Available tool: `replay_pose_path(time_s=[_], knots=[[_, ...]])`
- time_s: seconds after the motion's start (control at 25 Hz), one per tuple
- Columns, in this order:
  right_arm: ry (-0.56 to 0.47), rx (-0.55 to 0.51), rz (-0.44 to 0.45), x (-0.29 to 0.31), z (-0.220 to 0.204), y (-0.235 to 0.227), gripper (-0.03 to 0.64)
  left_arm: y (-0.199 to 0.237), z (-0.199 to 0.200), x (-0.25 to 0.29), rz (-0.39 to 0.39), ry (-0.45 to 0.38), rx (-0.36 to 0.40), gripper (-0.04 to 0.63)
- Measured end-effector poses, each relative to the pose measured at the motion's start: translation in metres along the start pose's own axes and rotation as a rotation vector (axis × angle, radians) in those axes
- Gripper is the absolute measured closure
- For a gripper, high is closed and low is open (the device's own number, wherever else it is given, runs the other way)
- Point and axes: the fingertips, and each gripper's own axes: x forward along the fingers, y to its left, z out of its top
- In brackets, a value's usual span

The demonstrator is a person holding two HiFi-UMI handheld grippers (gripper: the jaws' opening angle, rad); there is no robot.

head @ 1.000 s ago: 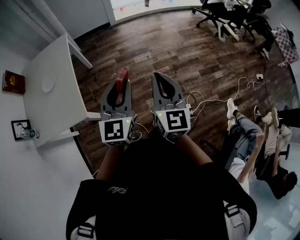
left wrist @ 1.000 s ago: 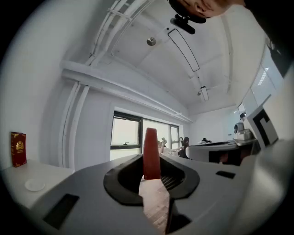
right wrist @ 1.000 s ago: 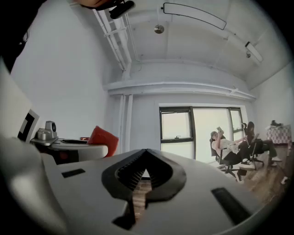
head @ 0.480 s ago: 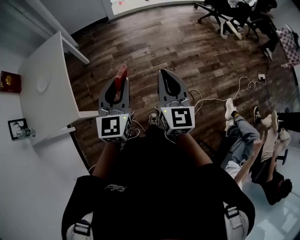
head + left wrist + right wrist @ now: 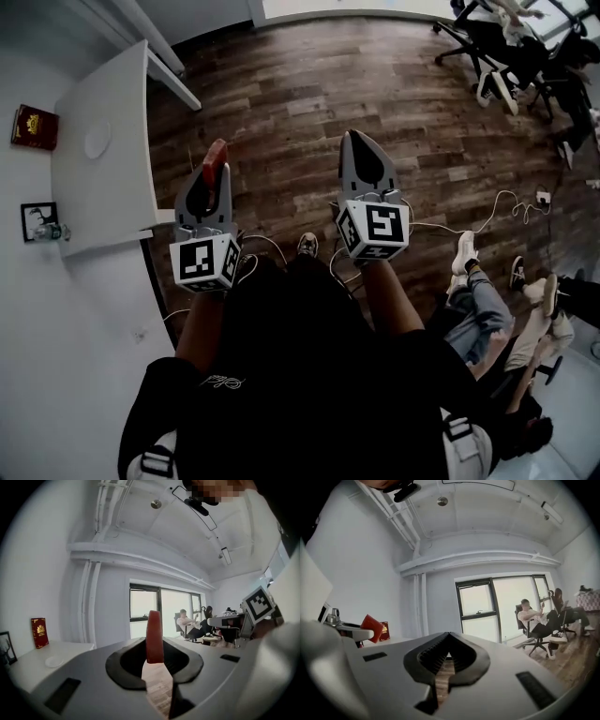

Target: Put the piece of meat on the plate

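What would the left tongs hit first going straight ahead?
Probably nothing close: the left tongs, shut on the piece of meat, aim past the white table toward the far window. Depth unclear.

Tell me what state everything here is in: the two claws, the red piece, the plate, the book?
left gripper: shut on the piece of meat.
piece of meat: held upright, in the air.
right gripper: shut, empty.
plate: empty, on the white table.
red book: standing upright.
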Motion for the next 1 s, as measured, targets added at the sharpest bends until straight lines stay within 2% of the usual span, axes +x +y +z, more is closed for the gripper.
replay_pose_path(time_s=[0.36, 0.6, 1.0], knots=[[0.053, -0.004, 0.074, 0.034, -0.022, 0.012, 0.595, 0.024, -0.011, 0.018, 0.055, 0.037, -0.001, 0.508], [0.083, -0.095, 0.052, 0.067, -0.027, 0.008, 0.595, 0.036, -0.019, 0.055, 0.016, 0.027, -0.022, 0.508], [0.114, -0.147, 0.114, 0.159, -0.016, 0.034, 0.595, 0.087, -0.026, 0.119, 0.016, 0.038, -0.088, 0.508]])
